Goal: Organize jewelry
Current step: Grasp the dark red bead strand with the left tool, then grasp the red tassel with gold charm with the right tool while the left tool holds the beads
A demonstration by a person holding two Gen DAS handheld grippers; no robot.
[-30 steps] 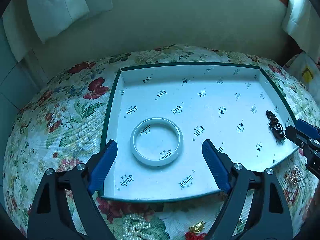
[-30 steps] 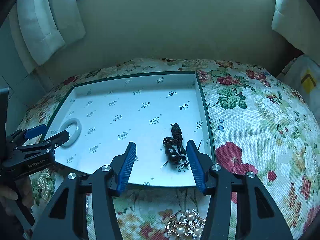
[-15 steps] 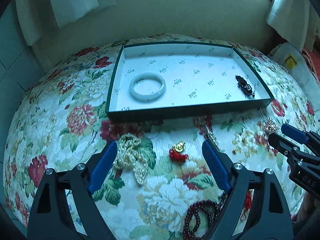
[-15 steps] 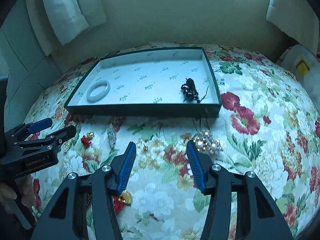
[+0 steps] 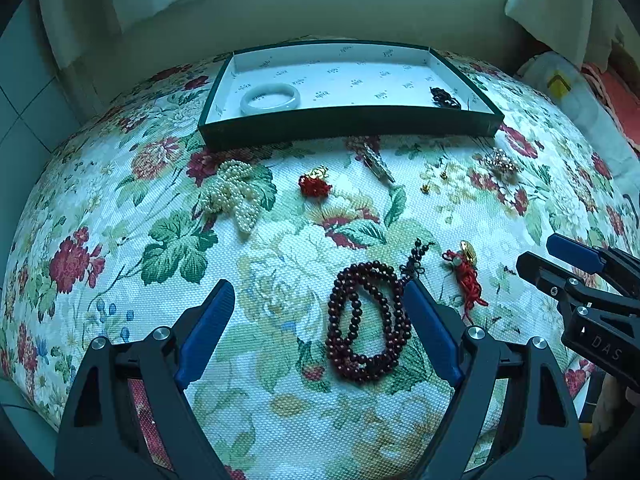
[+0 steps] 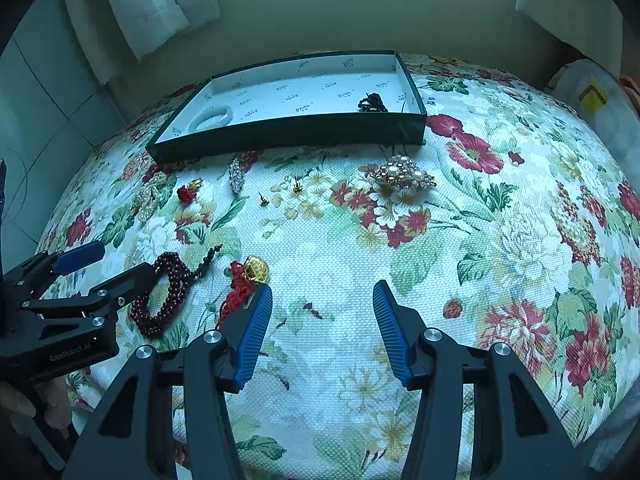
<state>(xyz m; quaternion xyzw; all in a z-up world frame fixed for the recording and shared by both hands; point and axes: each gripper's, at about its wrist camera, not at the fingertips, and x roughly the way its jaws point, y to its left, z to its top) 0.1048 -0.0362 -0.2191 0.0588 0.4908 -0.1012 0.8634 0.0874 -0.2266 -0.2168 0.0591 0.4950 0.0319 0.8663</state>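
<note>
A green tray (image 5: 348,122) with a white lining holds a pale bangle (image 5: 270,98) and a black bead piece (image 5: 444,98). Loose jewelry lies on the floral cloth in front of it. A dark red bead bracelet (image 5: 368,320) rests between the fingers of my left gripper (image 5: 318,292), close to the right finger, untouched; the jaws stand wide open. My right gripper (image 6: 323,290) is open over bare cloth. A red tassel with a gold coin (image 6: 252,272) lies just beside its left finger. The bracelet (image 6: 168,292) sits under the left gripper (image 6: 124,258).
Between the tray and the grippers lie a pearl piece (image 5: 232,196), a small red tassel charm (image 5: 316,184), a silver brooch (image 5: 378,166), two tiny gold earrings (image 6: 263,200) and a pearl-and-gold brooch (image 6: 402,178). A wall and curtains stand behind the table.
Both grippers drew back from over the tray to the near part of the table. The bangle and black beads stay in the tray. The loose jewelry came into view.
</note>
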